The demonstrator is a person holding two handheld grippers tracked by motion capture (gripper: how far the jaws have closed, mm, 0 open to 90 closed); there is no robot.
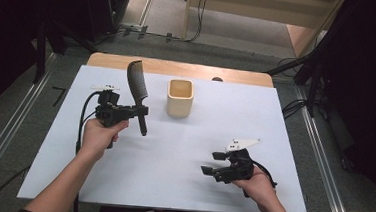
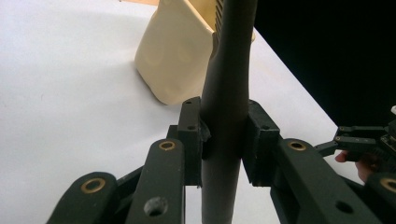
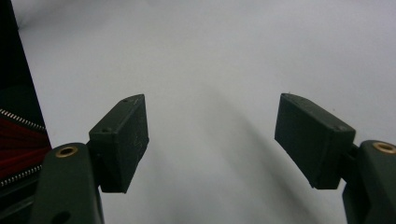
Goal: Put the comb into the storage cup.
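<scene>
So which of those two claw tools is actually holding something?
The left gripper: its jaws clamp the black comb, while the right gripper stands open and empty.

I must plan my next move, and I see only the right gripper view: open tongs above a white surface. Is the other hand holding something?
Observer: Yes. The left tongs are shut on a black comb, gripped on its handle.
Operator: How does the comb stand?
Observer: Nearly upright, teeth end up, above the table.
Operator: Is any container near it?
Observer: A cream cup stands just to the right of the comb, open side up.
</scene>
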